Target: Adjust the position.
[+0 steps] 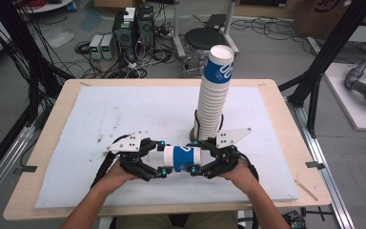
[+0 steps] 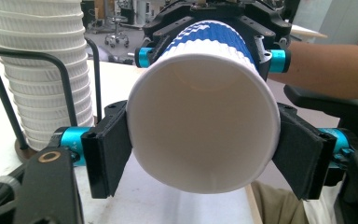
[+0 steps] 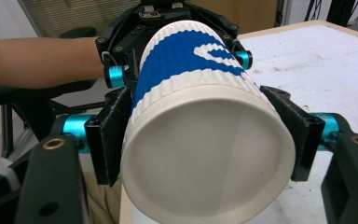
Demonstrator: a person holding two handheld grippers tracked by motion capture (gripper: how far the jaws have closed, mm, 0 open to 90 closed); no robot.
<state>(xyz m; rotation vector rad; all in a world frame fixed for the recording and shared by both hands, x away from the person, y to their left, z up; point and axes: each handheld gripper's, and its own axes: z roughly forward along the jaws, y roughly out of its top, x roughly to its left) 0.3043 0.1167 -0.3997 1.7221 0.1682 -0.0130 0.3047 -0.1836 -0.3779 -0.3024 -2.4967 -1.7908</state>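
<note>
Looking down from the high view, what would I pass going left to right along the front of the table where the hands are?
Left tool → paper cup lying on its side, held at both ends → right tool. The tall cup stack stands behind.

My left gripper (image 1: pixel 161 158) and right gripper (image 1: pixel 196 156): black linkage frames, cyan cylindrical pivots, brass-ringed screw holes, flat black pads, grey perforated triangular top plates, trailing black cables.

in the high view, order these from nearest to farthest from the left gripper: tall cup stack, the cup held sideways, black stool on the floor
From the left gripper:
1. The cup held sideways, between its jaws, the right gripper on its other end.
2. The tall cup stack, to the right and farther back on the table.
3. The black stool, on the floor beyond the table's far edge.
</note>
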